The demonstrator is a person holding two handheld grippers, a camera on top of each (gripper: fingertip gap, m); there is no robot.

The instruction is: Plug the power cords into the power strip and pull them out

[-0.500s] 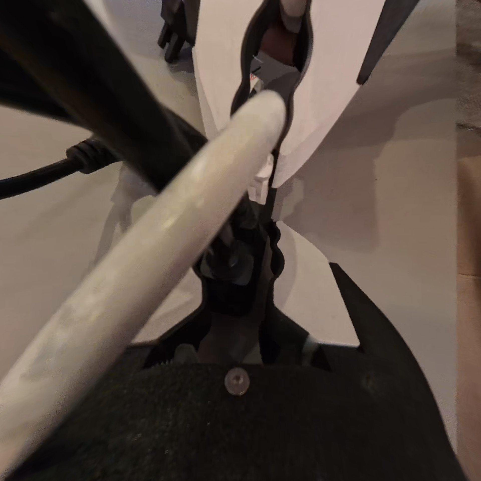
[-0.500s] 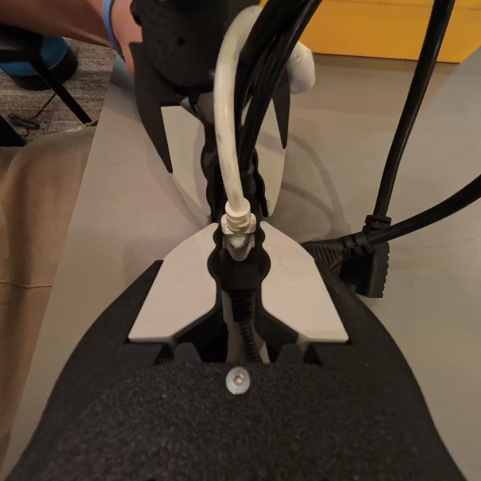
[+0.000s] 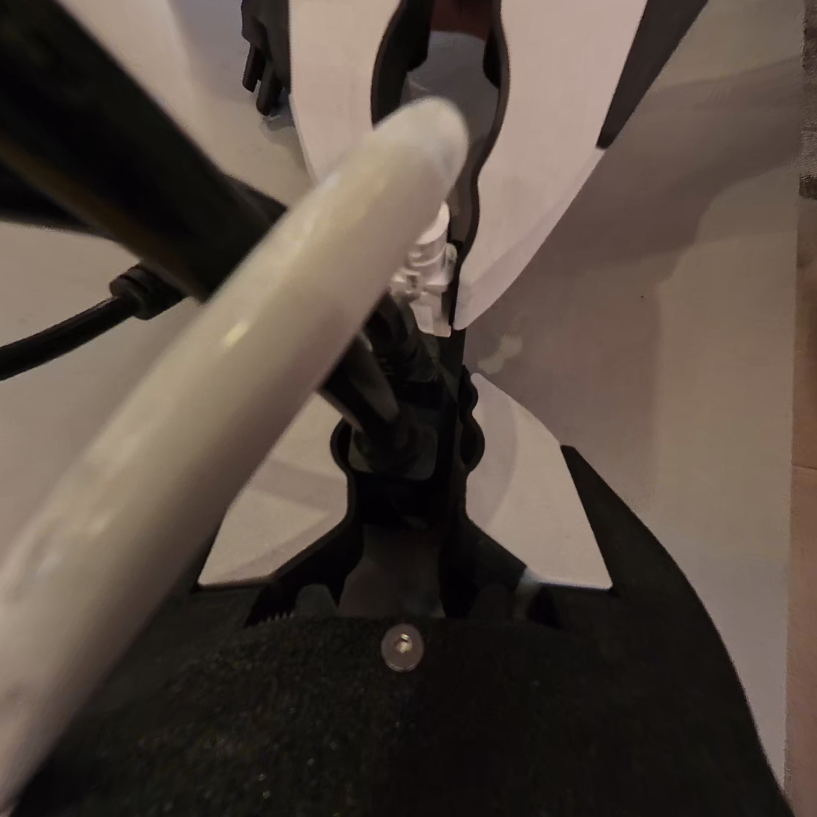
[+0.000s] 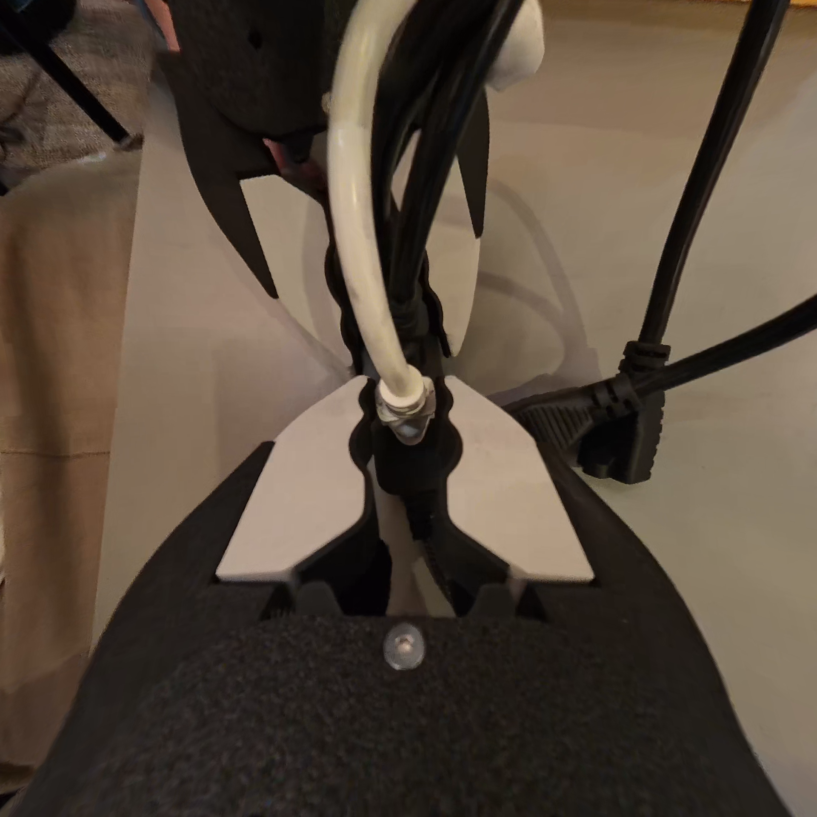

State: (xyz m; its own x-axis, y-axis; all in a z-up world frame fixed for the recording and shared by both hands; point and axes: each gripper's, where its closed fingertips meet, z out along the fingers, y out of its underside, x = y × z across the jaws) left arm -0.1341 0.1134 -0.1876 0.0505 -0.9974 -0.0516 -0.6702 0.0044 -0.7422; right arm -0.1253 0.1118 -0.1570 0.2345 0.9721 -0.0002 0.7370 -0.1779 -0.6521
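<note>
Both grippers meet tip to tip above a grey table (image 4: 707, 574). My right gripper (image 4: 404, 387) is shut on a black connector (image 4: 404, 464) with a ribbed sleeve. A white cable (image 4: 353, 199) ends in a clear plug (image 4: 404, 415) at that connector. My left gripper (image 3: 442, 389) is shut on a black cord end (image 3: 398, 429). The white cable (image 3: 221, 353) crosses close in front of the left camera and hides its left finger. The left gripper also shows in the right wrist view (image 4: 398, 353), with black cords (image 4: 420, 177) rising from it.
Two black power plugs (image 4: 619, 437) with thick cords lie on the table right of my right gripper. A white rounded object (image 4: 517, 44) sits behind the left gripper. Another black cord (image 3: 66, 327) and plug (image 3: 265, 75) lie at the left. The table edge and tan cloth (image 4: 53, 398) are at the left. My two grippers' fingertips are within a few centimetres of each other.
The two grippers have drawn a little closer together; each looks larger in the other's view. Both keep their grip.
</note>
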